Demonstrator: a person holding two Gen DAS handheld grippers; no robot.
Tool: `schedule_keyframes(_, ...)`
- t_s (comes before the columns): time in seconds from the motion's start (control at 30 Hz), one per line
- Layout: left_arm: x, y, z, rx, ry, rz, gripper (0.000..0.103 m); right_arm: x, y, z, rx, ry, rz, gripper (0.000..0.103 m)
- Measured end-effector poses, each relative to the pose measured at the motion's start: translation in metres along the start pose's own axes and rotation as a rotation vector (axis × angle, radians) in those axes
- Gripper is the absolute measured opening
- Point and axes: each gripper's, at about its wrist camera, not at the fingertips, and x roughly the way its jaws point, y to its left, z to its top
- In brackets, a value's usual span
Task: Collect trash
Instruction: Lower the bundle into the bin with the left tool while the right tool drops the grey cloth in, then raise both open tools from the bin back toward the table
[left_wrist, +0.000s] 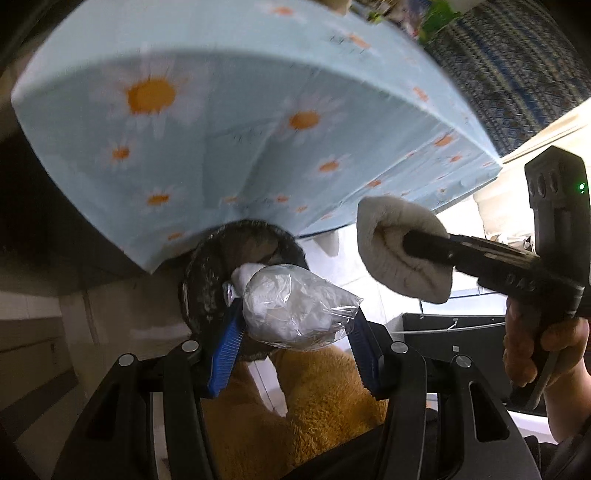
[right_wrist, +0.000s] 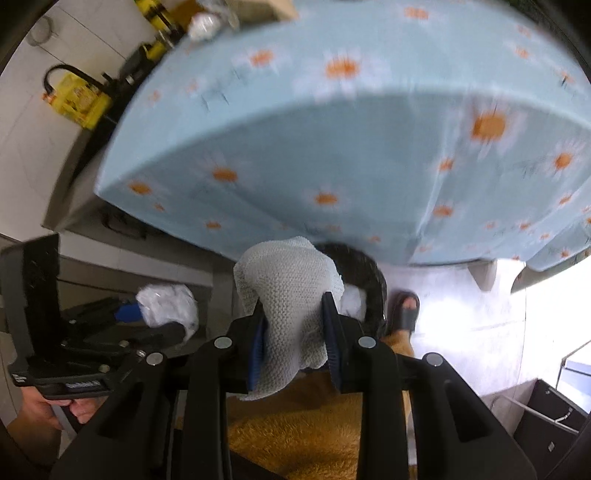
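A clear plastic bag stuffed with white tissue (left_wrist: 301, 308) sits pinched between the blue-padded fingers of the left gripper (left_wrist: 295, 341), hanging just above the mouth of a dark round bin (left_wrist: 207, 284) whose far rim is hidden under the overhang of a daisy-print cloth (left_wrist: 221, 129) draping the tabletop. Beside it, the right gripper (right_wrist: 295, 328) has its fingers pressed onto a crumpled pale knitted rag (right_wrist: 288, 291), which blocks most of the bin in the right wrist view. Both views are motion-blurred, so the clutter on the tabletop is hard to make out. Below lie an orange fuzzy fabric (right_wrist: 314, 421), cut off by the gripper frames, and a sandalled foot (right_wrist: 404, 310) on the pale floor
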Motion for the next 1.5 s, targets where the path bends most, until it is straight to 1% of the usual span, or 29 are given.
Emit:
schedule_keyframes(0.13,0.014,0.005,-0.002,-0.023,0.047,0.004,0.053,0.015,-0.004,-0.002,0.007,0.045,0.019,0.031)
schedule_keyframes(0.3,0.022,0.003,0.003,-0.031,0.069,0.011,0.054,0.025,-0.005,0.001,0.009,0.06,0.032,0.033)
schedule_keyframes(0.33,0.024,0.002,0.005,-0.032,0.076,0.023,0.054,0.026,-0.005,0.002,0.015,0.065,0.03,0.033)
schedule_keyframes(0.4,0.027,-0.001,0.008,-0.037,0.09,0.05,0.054,0.028,-0.008,0.005,0.041,0.076,0.058,0.04)
schedule_keyframes(0.43,0.03,-0.002,0.009,-0.042,0.095,0.05,0.057,0.028,-0.01,0.006,0.053,0.082,0.074,0.046)
schedule_keyframes(0.47,0.031,-0.002,0.011,-0.054,0.102,0.057,0.068,0.028,-0.012,0.008,0.067,0.084,0.082,0.058)
schedule_keyframes(0.53,0.033,-0.001,0.014,-0.065,0.112,0.087,0.078,0.028,-0.018,0.013,0.09,0.075,0.079,0.06)
schedule_keyframes(0.6,0.034,-0.001,0.017,-0.064,0.122,0.111,0.078,0.025,-0.021,0.016,0.091,0.065,0.082,0.06)
schedule_keyframes(0.73,0.033,0.0,0.023,-0.066,0.129,0.128,0.078,0.018,-0.027,0.022,0.105,0.038,0.092,0.06)
schedule_keyframes(0.93,0.025,-0.002,0.031,-0.06,0.112,0.124,0.078,0.006,-0.034,0.023,0.105,0.01,0.104,0.06)
schedule_keyframes(1.17,0.005,-0.008,0.036,-0.04,0.074,0.108,0.078,-0.018,-0.034,0.027,0.095,-0.04,0.099,0.06)
schedule_keyframes(1.23,-0.003,-0.012,0.038,-0.036,0.056,0.104,0.078,-0.03,-0.031,0.03,0.084,-0.069,0.107,0.06)
schedule_keyframes(1.43,-0.038,-0.029,0.048,0.005,-0.037,0.069,0.078,-0.073,-0.018,0.035,0.014,-0.169,0.103,0.06)
schedule_keyframes(1.5,-0.051,-0.037,0.053,0.034,-0.068,0.081,0.078,-0.087,-0.014,0.038,-0.015,-0.203,0.102,0.06)
